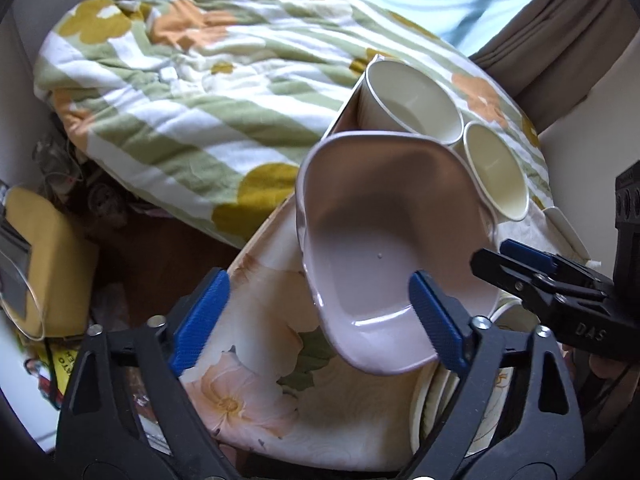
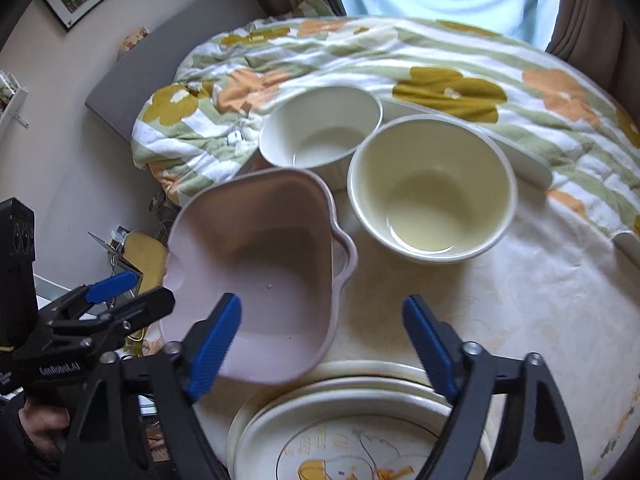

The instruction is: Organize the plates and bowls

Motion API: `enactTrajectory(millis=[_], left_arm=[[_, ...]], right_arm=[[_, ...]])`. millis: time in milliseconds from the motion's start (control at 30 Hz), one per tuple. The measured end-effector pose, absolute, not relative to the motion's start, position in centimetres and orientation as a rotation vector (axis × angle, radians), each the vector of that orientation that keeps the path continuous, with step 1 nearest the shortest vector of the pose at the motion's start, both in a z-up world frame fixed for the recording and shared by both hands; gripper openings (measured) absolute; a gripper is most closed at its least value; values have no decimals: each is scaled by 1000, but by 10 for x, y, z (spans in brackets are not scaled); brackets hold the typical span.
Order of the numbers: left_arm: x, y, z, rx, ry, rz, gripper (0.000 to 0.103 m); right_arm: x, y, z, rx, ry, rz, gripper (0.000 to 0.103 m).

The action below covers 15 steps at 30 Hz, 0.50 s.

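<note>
Both grippers' jaws gape released around the tilted pink dish [image 1: 380, 248], 2 cream bowls [image 2: 432, 188] behind.

Soft window daylight, fisheye-warped edges

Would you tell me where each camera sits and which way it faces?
Left wrist: on the left gripper, facing the tilted pink dish and bed; right gripper at right edge.
Right wrist: on the right gripper, facing two cream bowls and plates; left gripper at left edge.
Shared: pink dish, both bowls.
</note>
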<state>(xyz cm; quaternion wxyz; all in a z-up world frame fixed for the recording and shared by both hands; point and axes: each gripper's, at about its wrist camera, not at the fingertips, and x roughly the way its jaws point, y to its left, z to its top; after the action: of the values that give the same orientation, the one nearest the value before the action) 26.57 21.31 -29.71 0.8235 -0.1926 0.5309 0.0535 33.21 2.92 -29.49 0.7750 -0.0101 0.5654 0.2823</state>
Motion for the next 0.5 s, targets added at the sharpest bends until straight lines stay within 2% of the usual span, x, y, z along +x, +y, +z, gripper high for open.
enactTrajectory(millis=[100,167,200,300,333,367,500], left_arm=[[273,211,-308,-399,1148,92,73],[278,210,-313,-385,1166,89,52],[280,209,-317,-381,1176,87,48],[284,211,-322,-390,1182,78,31],[285,212,-322,-385,1182,77,22],[286,212,-322,-379,1182,78,18],[288,213,-321,-353,1172,76,18]], right_arm=[[339,34,-308,-10,1259,614,54],[341,37,-313,-15,1264,613,46],[342,39,-316,-17,1268,617,37],[344,42,-321,-32,1280,619,25],[343,43,-322,-34,1280,620,22],[343,44,-322,-38,1279,622,17],[341,47,-320,-58,1262,628,12]])
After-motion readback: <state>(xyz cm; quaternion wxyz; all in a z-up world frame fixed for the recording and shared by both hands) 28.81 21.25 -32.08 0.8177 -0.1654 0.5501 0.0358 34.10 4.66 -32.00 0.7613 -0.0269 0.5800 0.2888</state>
